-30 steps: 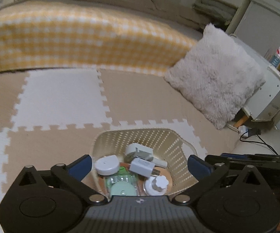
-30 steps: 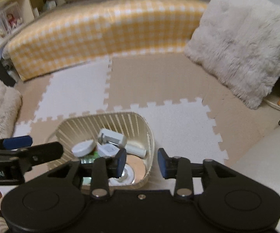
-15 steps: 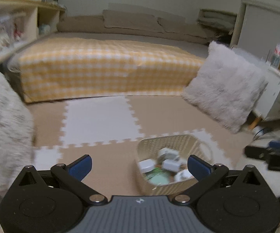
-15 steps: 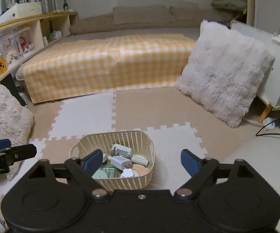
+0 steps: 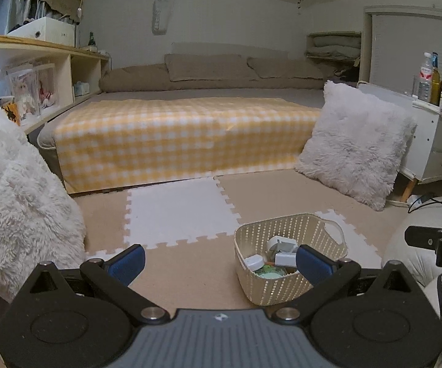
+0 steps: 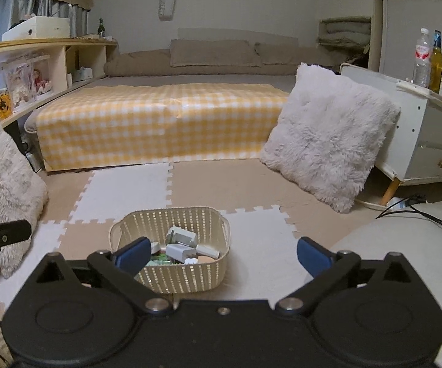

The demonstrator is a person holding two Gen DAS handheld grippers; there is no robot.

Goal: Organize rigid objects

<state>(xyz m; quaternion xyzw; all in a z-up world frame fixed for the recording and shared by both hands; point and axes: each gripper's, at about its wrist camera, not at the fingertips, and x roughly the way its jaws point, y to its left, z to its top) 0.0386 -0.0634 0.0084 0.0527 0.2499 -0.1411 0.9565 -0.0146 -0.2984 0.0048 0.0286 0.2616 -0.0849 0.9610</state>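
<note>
Basket (image 6: 172, 279) upright on mat, handles left-right; both tools wide, right still opening.

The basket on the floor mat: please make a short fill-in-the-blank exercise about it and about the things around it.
1. The cream basket stands on the foam ____.
2. The blanket on the bed has a white and ____ check.
3. The fluffy pillow leans against a white ____.
4. Both the left gripper and the right gripper hold ____.

Missing words: mat; yellow; cabinet; nothing

Basket (image 6: 190, 279) on the floor mat (image 6: 123, 190) before the bed (image 6: 159, 116); chargers (image 6: 179, 251), perhaps, inside.
</note>
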